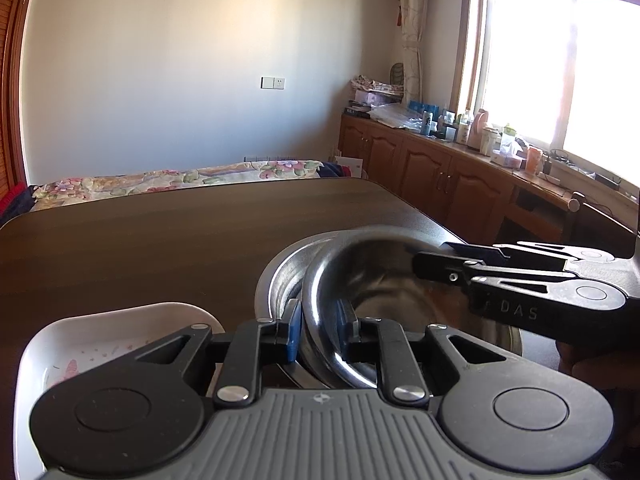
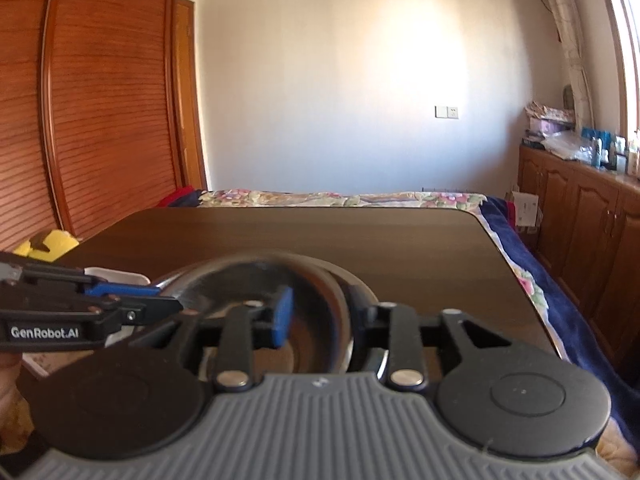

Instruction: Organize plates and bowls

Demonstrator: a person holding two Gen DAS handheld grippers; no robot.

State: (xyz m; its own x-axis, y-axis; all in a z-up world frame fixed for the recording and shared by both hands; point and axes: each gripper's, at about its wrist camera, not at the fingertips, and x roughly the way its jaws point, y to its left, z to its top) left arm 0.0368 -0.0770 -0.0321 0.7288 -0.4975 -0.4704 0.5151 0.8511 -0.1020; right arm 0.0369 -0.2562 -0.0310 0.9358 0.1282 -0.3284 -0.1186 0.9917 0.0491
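A: Gripping check: we had the left gripper (image 1: pixel 318 330) clamped on the near rim of the steel bowl (image 1: pixel 384 280)?

B: Yes, blue fingers (image 1: pixel 294 330) either side of the rim. Right gripper (image 2: pixel 320 320) pinched the same bowl's opposite rim. Bowl sat tilted over a second steel bowl (image 1: pixel 280 276) on the table (image 1: pixel 160 240). White plate (image 1: pixel 80 344) just beside, left.
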